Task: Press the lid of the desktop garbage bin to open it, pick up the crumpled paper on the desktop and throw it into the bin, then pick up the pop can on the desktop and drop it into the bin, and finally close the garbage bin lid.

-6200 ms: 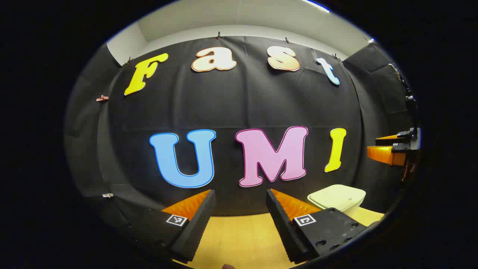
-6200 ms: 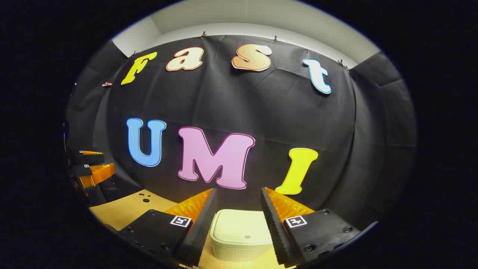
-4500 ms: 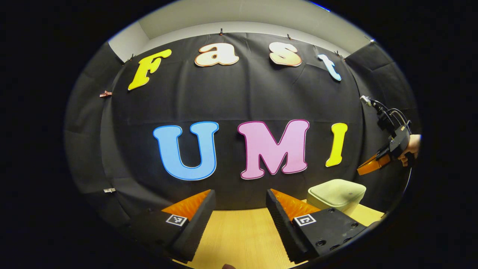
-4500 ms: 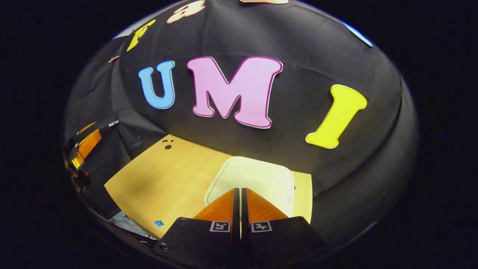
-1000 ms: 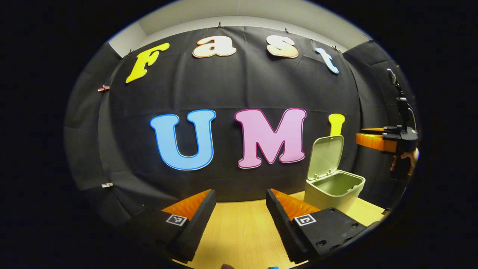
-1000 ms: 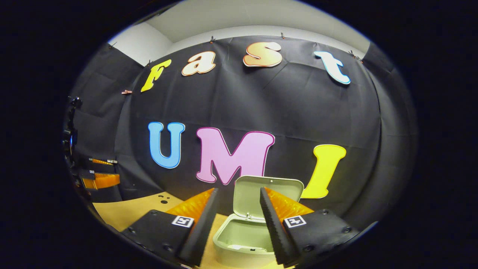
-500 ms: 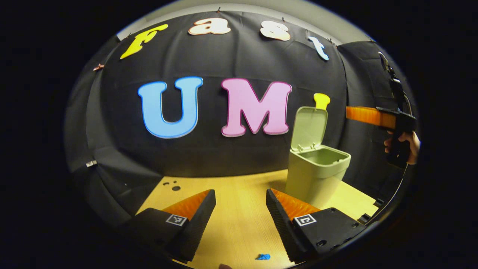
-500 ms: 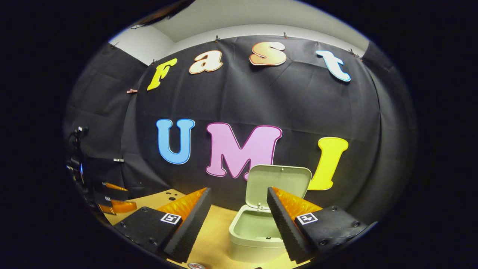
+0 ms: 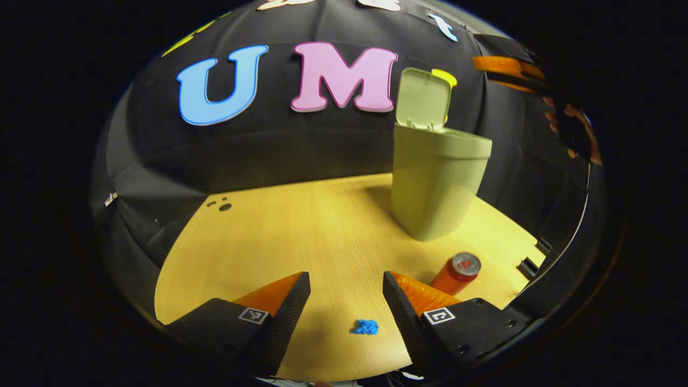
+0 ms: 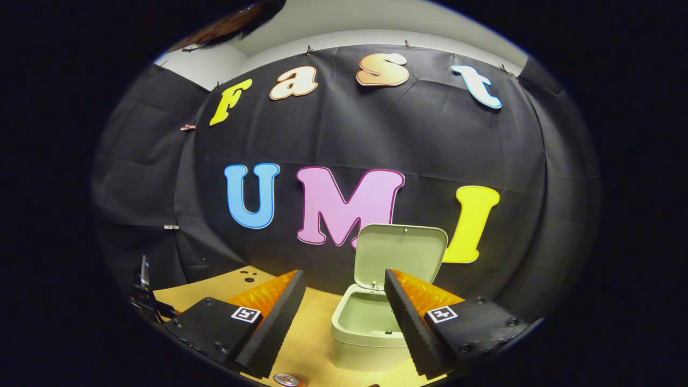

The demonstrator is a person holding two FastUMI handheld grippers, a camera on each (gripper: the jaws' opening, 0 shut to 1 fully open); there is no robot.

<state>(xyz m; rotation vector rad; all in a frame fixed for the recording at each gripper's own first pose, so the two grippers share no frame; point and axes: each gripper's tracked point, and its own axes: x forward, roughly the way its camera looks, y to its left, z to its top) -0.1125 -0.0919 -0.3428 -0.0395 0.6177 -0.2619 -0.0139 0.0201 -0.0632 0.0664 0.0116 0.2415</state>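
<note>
1. Bin (image 9: pixel 438 183) sits on the table (image 9: pixel 301 226) with its lid (image 9: pixel 423 99) flipped straight up at the back. In the left gripper view it's at about 1 o'clock from the middle. In the right gripper view it's dead ahead, around 6 o'clock, and you can see right down into it.
2. Paper (image 9: pixel 365 326) is a small blue crumpled wad lying on the table, at 6 o'clock in the left gripper view, between the left gripper's fingers and a bit nearer the right-hand one. Nothing is touching it.
3. Can (image 9: pixel 456 273) stands on the table at roughly 4 o'clock in the left gripper view, near the bin's base and just beside the left gripper's right-hand finger.
4. Left gripper (image 9: pixel 344 287) is spread wide with nothing in it, hovering over the table.
5. Right gripper (image 10: pixel 344 287) is also wide apart and holding nothing, its fingers framing the bin.
6. A hand (image 9: pixel 578 134) holds the right gripper at 2 o'clock in the left gripper view, above the bin.
</note>
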